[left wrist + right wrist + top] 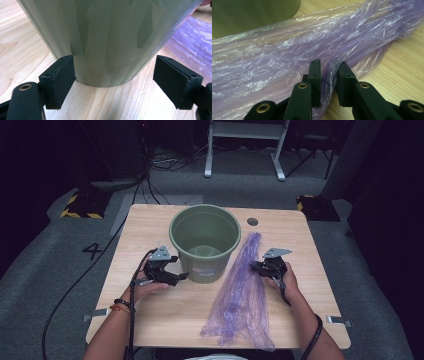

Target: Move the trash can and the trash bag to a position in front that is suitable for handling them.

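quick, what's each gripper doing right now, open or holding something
left gripper: open, jaws either side of the green bucket base, not clamped.
right gripper: shut on the purple plastic bag.

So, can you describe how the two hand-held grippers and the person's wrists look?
Both the left gripper and the right gripper are black, each with a grey three-cornered plate on top and a trailing black cable. Their jaws are flat black blocks on arms with brass-coloured rivets. The left wrist wears dark and orange bracelets; the right forearm wears a black band.
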### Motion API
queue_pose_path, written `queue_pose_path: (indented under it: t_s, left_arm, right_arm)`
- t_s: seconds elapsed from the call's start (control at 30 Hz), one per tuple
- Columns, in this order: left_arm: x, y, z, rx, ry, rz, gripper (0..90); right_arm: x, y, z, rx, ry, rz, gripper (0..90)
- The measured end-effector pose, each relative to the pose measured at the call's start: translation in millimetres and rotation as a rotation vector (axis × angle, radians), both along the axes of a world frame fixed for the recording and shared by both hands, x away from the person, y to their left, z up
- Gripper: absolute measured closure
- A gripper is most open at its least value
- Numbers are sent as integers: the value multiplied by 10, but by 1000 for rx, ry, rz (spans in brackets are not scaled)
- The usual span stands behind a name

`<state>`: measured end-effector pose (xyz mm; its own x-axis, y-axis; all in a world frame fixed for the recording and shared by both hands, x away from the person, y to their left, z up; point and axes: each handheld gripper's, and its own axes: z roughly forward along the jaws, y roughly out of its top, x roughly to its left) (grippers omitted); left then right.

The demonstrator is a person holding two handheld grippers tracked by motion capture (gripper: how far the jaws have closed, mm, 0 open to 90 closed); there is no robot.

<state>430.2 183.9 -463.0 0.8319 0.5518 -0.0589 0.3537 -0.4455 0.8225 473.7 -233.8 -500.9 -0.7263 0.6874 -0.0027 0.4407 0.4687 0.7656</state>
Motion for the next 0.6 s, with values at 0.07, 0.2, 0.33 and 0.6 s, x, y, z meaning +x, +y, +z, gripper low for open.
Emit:
queue_pose_path:
  t_s: [0.07, 0.2, 0.33, 0.6]
  left_arm:
    - [-1, -45, -7, -3, -1, -4, 182]
    - [1, -171, -28, 46, -5, 19, 194]
    - [-13, -237, -24, 47, 8, 24, 191]
    - [-299, -369, -36, 42, 32, -4, 201]
  right_arm:
    - [-7, -9, -2, 1, -3, -1, 759]
    - [-18, -31, -2, 0, -4, -8, 759]
    - [-15, -80, 0, -3, -5, -22, 758]
    - [-7, -140, -1, -2, -5, -46, 736]
